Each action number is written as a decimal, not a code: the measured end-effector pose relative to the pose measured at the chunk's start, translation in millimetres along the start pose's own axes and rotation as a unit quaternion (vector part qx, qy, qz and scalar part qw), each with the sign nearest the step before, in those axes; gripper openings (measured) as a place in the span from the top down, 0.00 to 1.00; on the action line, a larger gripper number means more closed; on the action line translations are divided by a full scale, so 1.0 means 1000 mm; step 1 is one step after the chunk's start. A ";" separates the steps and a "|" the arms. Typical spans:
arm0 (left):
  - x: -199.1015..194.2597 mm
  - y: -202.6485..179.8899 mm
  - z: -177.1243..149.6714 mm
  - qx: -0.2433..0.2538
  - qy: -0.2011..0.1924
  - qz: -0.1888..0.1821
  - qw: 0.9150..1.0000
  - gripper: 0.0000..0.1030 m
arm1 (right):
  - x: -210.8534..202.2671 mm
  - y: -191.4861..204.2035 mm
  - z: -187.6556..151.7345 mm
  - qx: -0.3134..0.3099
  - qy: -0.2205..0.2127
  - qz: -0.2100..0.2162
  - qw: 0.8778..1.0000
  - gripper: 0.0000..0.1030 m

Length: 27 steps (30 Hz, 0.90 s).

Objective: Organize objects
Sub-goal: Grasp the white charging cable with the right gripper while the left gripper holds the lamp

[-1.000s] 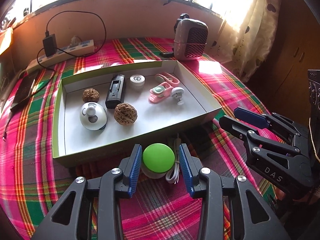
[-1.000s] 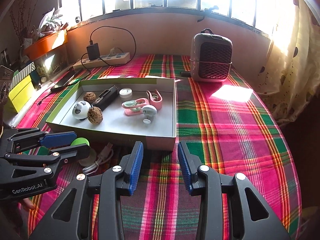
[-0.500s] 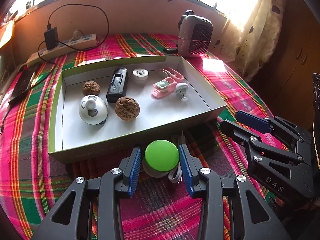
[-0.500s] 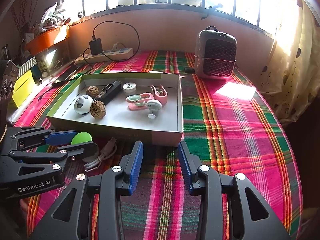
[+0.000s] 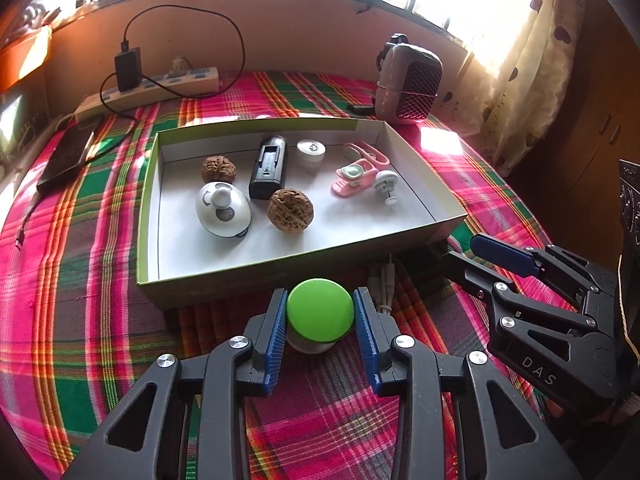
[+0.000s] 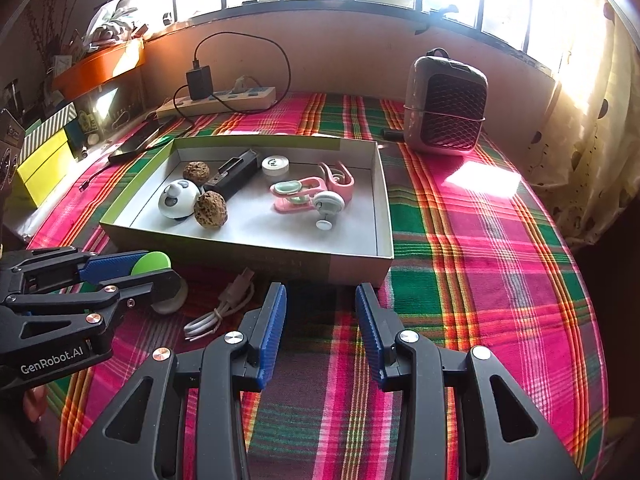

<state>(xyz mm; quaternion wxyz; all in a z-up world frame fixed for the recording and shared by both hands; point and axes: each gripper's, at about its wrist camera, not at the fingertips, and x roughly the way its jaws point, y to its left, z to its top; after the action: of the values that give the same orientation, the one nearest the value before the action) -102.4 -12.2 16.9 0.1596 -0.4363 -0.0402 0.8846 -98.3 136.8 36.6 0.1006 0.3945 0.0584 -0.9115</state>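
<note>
- Green, smooth and round, the green-topped white plastic puck [image 5: 321, 309] sits between our left gripper [image 5: 320, 316]'s ribbed blue pads [image 5: 276, 334]; the jaws are closed against its sides. It hangs just beside the near wall of the shallow green-edged cardboard box [image 5: 224, 286], over the woven pink-and-green plaid cloth [image 5: 72, 320].
- A second ago the jaws stood wider, with the puck loose between them on the cloth; now they pinch it, and it looks lifted.
- Inside the box lie two wrinkled brown walnuts [image 5: 290, 211], a glossy white dome-shaped gadget [image 5: 223, 210], a matte black rectangular holder [image 5: 269, 167], a small white round cap [image 5: 311, 152] and a pink plastic clip tool [image 5: 358, 170].
- A coiled white cable [image 6: 220, 312] lies on the cloth near the box's near wall, beside the puck.
- Our right gripper [image 6: 320, 330] hovers over the cloth with jaws well apart, holding nothing; its spread matches the earlier view.
- A rounded grey mesh-fronted heater [image 6: 446, 106] stands near the far edge of the cloth.
</note>
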 end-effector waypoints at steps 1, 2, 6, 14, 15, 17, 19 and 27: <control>-0.001 0.003 -0.001 -0.003 0.000 0.001 1.000 0.70 | 0.000 0.002 0.000 0.001 0.001 0.004 1.000 0.63; -0.003 0.006 -0.002 -0.007 -0.001 0.003 1.000 0.70 | 0.001 0.004 0.000 0.003 0.002 0.009 1.000 0.63; -0.008 0.018 -0.007 -0.022 -0.003 0.011 1.000 0.70 | 0.007 0.016 0.001 0.008 0.016 0.034 0.999 0.63; -0.015 0.032 -0.012 -0.032 -0.006 0.016 0.999 0.70 | 0.020 0.038 0.001 0.005 0.031 0.054 0.998 0.63; -0.015 0.033 -0.013 -0.032 -0.006 0.015 0.999 0.70 | 0.022 0.039 0.002 0.007 0.033 0.055 0.998 0.63; -0.015 0.033 -0.013 -0.031 -0.006 0.014 0.999 0.70 | 0.024 0.040 0.002 0.008 0.035 0.053 0.998 0.63; -0.014 0.033 -0.013 -0.031 -0.006 0.012 0.999 0.70 | 0.026 0.042 0.002 0.005 0.039 0.046 0.998 0.63; -0.010 0.033 -0.016 -0.031 0.003 0.005 1.000 0.70 | 0.032 0.043 0.001 0.007 0.046 0.040 0.998 0.63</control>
<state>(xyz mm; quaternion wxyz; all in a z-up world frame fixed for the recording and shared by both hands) -92.7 -47.9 7.5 0.1416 -0.4441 -0.0648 0.8823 -111.0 90.7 12.7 0.1310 0.4389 0.0406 -0.8880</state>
